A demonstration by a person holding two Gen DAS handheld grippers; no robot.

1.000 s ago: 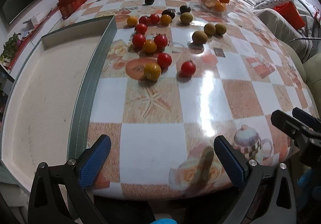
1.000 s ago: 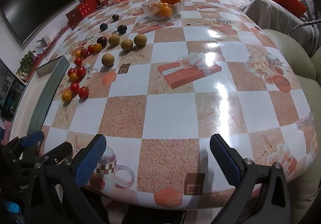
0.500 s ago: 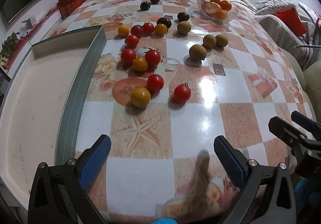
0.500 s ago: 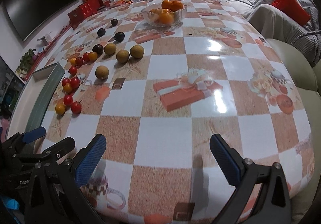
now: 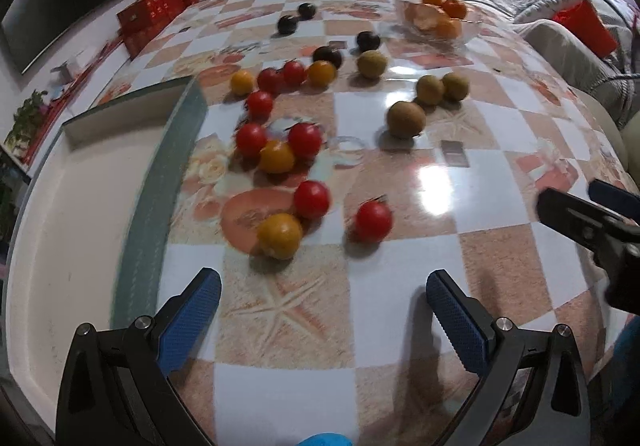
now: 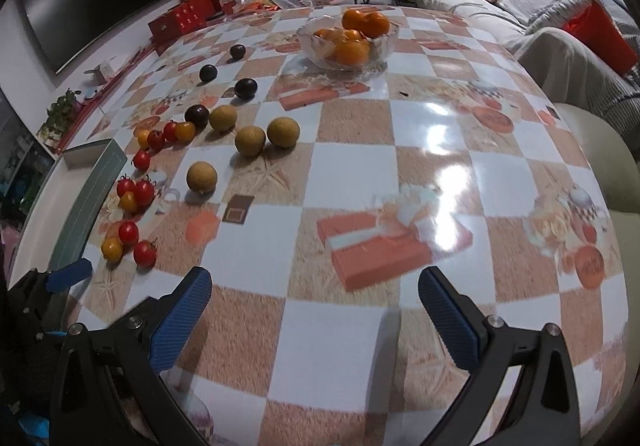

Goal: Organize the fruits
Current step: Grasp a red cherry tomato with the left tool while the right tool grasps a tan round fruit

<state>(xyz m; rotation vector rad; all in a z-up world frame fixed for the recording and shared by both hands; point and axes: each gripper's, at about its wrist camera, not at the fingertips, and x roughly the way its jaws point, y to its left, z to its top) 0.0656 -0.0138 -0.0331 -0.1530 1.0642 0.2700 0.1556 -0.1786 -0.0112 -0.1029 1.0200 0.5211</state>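
Hovering low over the near edge of the table (image 5: 496,134), left gripper (image 5: 323,310) has its blue pads spread wide with nothing between them. Right gripper (image 6: 315,306) likewise released, empty, above a gift-box print on the checkered cloth; its black frame shows at the right margin of the left view.

Fruits lie loose on the cloth. Nearest the left gripper: a yellow tomato (image 5: 279,235) touching a red tomato (image 5: 311,200), with a second red one (image 5: 373,222) just beside, apart. Farther back, a cluster (image 5: 278,144) of two red and one yellow, touching. Beyond that, a row (image 5: 286,77) of red and yellow tomatoes. Brown round fruits: one alone (image 5: 405,119), two together (image 5: 442,87), one more (image 5: 371,63) near the dark plums (image 5: 328,55). Two more plums (image 5: 296,19) sit far back.

Glass bowl (image 6: 347,46) holds oranges, at the far side of the table.

White tray (image 5: 80,206) with green rim sits left of the tomatoes, nothing in it.
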